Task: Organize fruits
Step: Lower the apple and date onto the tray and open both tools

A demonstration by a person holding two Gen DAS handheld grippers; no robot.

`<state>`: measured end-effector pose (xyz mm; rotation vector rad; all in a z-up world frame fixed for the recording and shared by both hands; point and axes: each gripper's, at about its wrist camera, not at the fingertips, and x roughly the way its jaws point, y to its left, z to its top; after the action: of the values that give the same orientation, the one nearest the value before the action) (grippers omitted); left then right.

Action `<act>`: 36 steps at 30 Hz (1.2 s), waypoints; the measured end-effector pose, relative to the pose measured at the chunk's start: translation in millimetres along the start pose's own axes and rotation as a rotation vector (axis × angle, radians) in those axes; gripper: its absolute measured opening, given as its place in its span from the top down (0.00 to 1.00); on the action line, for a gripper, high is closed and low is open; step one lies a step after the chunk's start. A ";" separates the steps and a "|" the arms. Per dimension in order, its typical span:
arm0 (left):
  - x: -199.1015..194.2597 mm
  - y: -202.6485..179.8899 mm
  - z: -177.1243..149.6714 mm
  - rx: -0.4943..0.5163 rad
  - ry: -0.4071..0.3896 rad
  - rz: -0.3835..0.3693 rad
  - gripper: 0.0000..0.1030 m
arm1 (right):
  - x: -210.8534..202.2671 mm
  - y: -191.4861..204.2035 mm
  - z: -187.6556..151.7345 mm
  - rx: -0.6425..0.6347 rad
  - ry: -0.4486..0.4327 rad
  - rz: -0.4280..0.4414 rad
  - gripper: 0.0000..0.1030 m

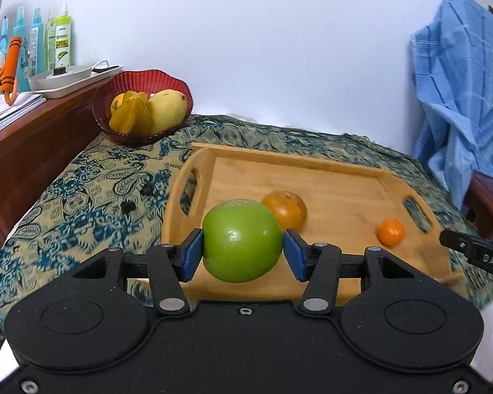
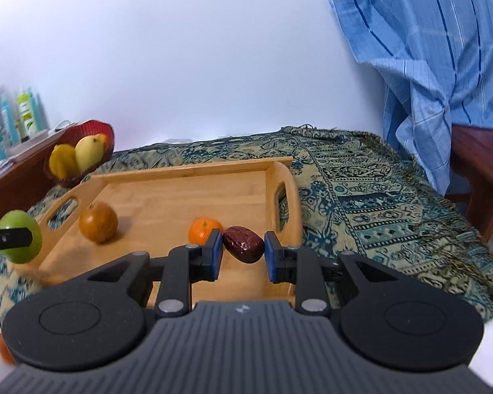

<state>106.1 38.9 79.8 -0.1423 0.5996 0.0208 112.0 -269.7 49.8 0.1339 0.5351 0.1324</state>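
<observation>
Green apple (image 1: 242, 240) clamped (blue jaws), wooden tray (image 1: 328, 177)

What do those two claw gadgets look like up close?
Both are black plastic: the left gripper and right gripper have blue fingertip pads, silver rivets and round discs. The right one's body is ribbed grey, and white "DAS" lettering marks its finger in the left view.

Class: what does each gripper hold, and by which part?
Left gripper holds the green apple by its sides; right gripper holds the red date by its ends.
</observation>
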 end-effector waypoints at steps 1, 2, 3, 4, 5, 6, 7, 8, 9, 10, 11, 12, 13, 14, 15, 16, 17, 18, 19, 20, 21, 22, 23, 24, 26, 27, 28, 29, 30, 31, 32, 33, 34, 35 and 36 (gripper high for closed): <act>6.3 0.6 3.5 0.000 0.002 0.005 0.51 | 6.2 -2.4 3.6 0.012 0.011 -0.001 0.70; 12.8 0.8 6.5 0.001 0.002 0.010 0.51 | 11.5 -4.3 6.5 0.023 0.021 0.002 0.70; 18.1 0.3 8.1 0.004 0.002 0.016 0.51 | 17.8 -6.3 9.5 0.036 0.033 0.006 0.70; 23.8 0.0 9.9 0.008 0.002 0.021 0.51 | 23.3 -7.5 11.6 0.046 0.044 0.008 0.70; 29.5 -0.2 11.6 0.012 0.002 0.024 0.51 | 28.1 -8.3 13.2 0.051 0.054 0.011 0.70; 34.7 -0.1 12.5 0.011 0.004 0.027 0.51 | 32.9 -8.3 14.6 0.052 0.063 0.013 0.70; 39.7 0.0 13.4 0.010 0.007 0.030 0.51 | 38.0 -7.8 16.2 0.050 0.070 0.009 0.70; 45.6 0.2 14.8 0.006 0.012 0.034 0.51 | 41.8 -6.9 17.0 0.045 0.076 0.006 0.70; 49.9 0.4 15.1 0.002 0.016 0.038 0.51 | 45.7 -6.0 17.8 0.041 0.082 0.005 0.70; 53.5 0.7 15.2 -0.001 0.019 0.040 0.51 | 48.9 -4.9 18.2 0.039 0.088 0.005 0.70; 57.7 1.0 15.6 -0.003 0.022 0.042 0.51 | 52.0 -4.0 18.5 0.039 0.093 0.004 0.70; 61.1 1.3 15.4 -0.004 0.024 0.043 0.51 | 55.0 -3.3 18.8 0.040 0.099 0.002 0.70; 65.0 1.5 15.4 -0.005 0.027 0.044 0.51 | 57.3 -2.7 18.9 0.040 0.104 0.000 0.70; 67.5 1.8 14.9 -0.005 0.030 0.044 0.51 | 60.0 -2.2 19.1 0.041 0.109 -0.003 0.70; 69.9 2.0 14.5 -0.005 0.032 0.042 0.51 | 62.5 -1.7 19.6 0.042 0.113 -0.005 0.70; 72.8 1.9 14.2 -0.004 0.034 0.039 0.51 | 64.5 -0.9 20.0 0.042 0.116 -0.006 0.70; 74.9 1.6 13.9 -0.003 0.035 0.037 0.51 | 66.2 -0.5 20.6 0.043 0.117 -0.008 0.70; 76.2 1.3 13.7 -0.001 0.035 0.034 0.51 | 68.0 0.0 21.2 0.043 0.119 -0.014 0.70; 77.8 1.2 13.3 -0.001 0.034 0.031 0.51 | 69.5 0.6 21.8 0.044 0.121 -0.019 0.69; 79.8 1.0 13.0 -0.001 0.034 0.027 0.51 | 71.0 0.5 22.2 0.049 0.124 -0.024 0.69; 80.8 0.6 12.7 -0.003 0.031 0.027 0.51 | 72.7 -0.3 22.6 0.058 0.129 -0.028 0.69; 81.9 0.5 12.7 -0.002 0.029 0.025 0.51 | 74.4 -1.3 22.8 0.068 0.136 -0.028 0.69; 83.4 0.6 13.0 -0.002 0.029 0.023 0.51 | 76.2 -2.1 22.7 0.081 0.143 -0.025 0.69; 84.4 0.9 13.4 -0.003 0.029 0.022 0.51 | 77.5 -2.7 22.5 0.091 0.149 -0.022 0.69; 86.0 1.5 14.2 -0.002 0.028 0.012 0.51 | 80.1 -2.8 22.4 0.105 0.157 -0.018 0.69; 86.6 1.5 14.8 0.000 0.027 0.006 0.51 | 81.0 -2.6 22.3 0.105 0.157 -0.022 0.69; 87.2 1.7 15.0 0.000 0.027 0.000 0.51 | 81.9 -2.0 22.2 0.104 0.158 -0.024 0.69; 88.4 1.9 15.2 0.000 0.028 -0.005 0.51 | 82.8 -2.0 22.1 0.107 0.159 -0.025 0.69; 90.0 2.0 15.3 -0.002 0.031 -0.009 0.51 | 83.7 -2.2 22.0 0.111 0.160 -0.025 0.69; 91.1 1.9 15.6 -0.005 0.035 -0.011 0.51 | 84.4 -2.6 22.0 0.116 0.163 -0.025 0.69; 92.6 2.1 15.6 -0.008 0.038 -0.014 0.51 | 85.1 -3.0 21.8 0.122 0.165 -0.024 0.69; 93.3 1.7 15.7 -0.005 0.034 -0.019 0.51 | 85.8 -3.3 21.7 0.130 0.166 -0.019 0.69; 94.1 0.7 15.6 -0.002 0.035 -0.027 0.51 | 86.5 -3.9 21.9 0.139 0.168 -0.007 0.69; 94.7 -0.2 15.4 0.000 0.035 -0.037 0.51 | 87.0 -4.3 21.6 0.153 0.171 0.013 0.69; 94.8 -1.3 15.1 0.000 0.036 -0.046 0.51 | 87.1 -4.3 20.9 0.164 0.175 0.031 0.69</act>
<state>192.9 37.7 38.9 -0.1563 0.6316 -0.0265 197.3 -261.9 23.6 0.2927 0.7186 0.1308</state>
